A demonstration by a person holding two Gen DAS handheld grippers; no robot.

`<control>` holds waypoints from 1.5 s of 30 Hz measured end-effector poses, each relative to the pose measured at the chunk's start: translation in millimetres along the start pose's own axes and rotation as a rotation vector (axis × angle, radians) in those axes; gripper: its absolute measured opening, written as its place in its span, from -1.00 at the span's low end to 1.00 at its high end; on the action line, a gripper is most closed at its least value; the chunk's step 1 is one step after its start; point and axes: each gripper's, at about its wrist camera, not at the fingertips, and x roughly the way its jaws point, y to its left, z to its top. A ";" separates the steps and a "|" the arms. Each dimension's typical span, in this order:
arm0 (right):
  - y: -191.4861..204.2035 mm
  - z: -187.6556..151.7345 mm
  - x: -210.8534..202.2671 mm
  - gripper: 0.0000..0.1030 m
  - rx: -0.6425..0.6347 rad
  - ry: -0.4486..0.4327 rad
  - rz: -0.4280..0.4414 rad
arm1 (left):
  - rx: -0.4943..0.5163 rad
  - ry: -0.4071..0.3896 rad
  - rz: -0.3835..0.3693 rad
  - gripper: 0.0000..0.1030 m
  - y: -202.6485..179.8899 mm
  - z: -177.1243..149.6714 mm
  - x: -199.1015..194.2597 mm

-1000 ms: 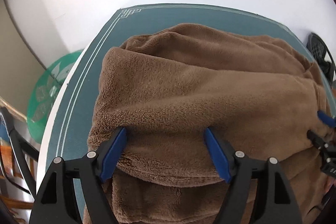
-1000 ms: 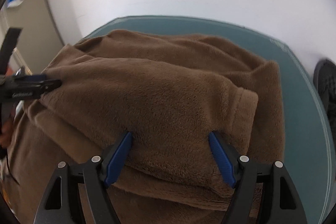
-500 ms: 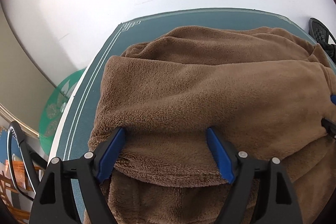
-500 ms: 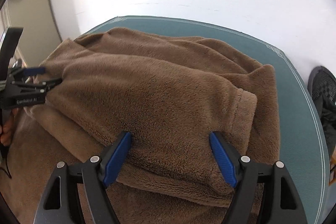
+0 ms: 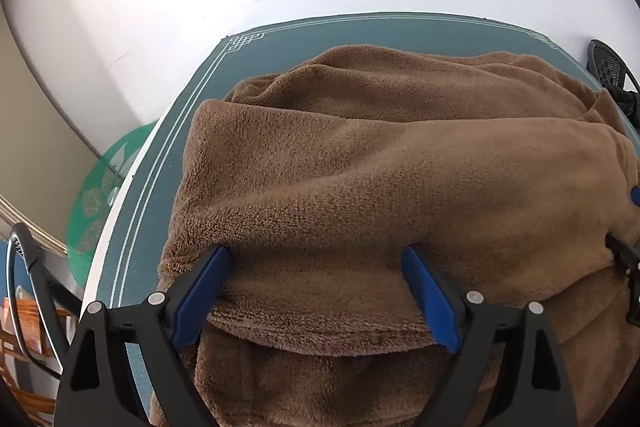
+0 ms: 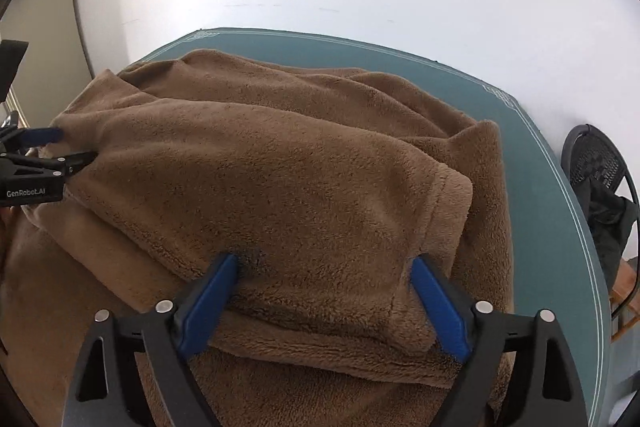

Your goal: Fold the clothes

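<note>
A thick brown fleece garment [image 5: 360, 167] lies folded over itself on a teal mat [image 5: 280, 39]. My left gripper [image 5: 314, 251] straddles the near left edge of the top folded layer. Its jaws are opening, the fleece lies between the blue pads, and they are not squeezing it. My right gripper [image 6: 324, 259] straddles the near right corner of the same garment [image 6: 280, 167] the same way, jaws opening. The left gripper [image 6: 60, 147] shows at the left edge of the right wrist view. The right gripper [image 5: 628, 227] shows at the right edge of the left wrist view.
The mat [image 6: 540, 167] has white border lines and ends at a white wall behind. A black mesh chair [image 6: 596, 163] with dark cloth on it stands to the right. A green patterned disc [image 5: 104, 195] and a black frame [image 5: 24, 287] sit off the left edge.
Both pairs of jaws have spread a little wider around the folded layer. Both views have tipped, so more of the mat's far edge and corners shows. The fleece has stayed in place.
</note>
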 end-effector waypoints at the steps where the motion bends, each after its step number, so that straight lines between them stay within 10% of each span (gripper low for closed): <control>1: -2.6 -0.3 1.3 0.87 0.011 0.006 0.000 | 0.001 -0.008 0.006 0.80 -0.7 -0.5 0.2; 22: -4.2 -3.3 3.5 0.98 0.045 0.014 -0.038 | -0.012 -0.028 0.045 0.98 -3.1 -10.6 -22.0; 35: -9.1 -82.8 -138.1 0.98 0.106 -0.254 -0.050 | 0.162 -0.152 -0.048 0.99 -23.2 -96.0 -146.4; 45: -37.9 -145.1 -261.9 0.98 0.186 -0.533 -0.134 | 0.221 -0.157 0.088 0.99 -13.4 -160.5 -193.5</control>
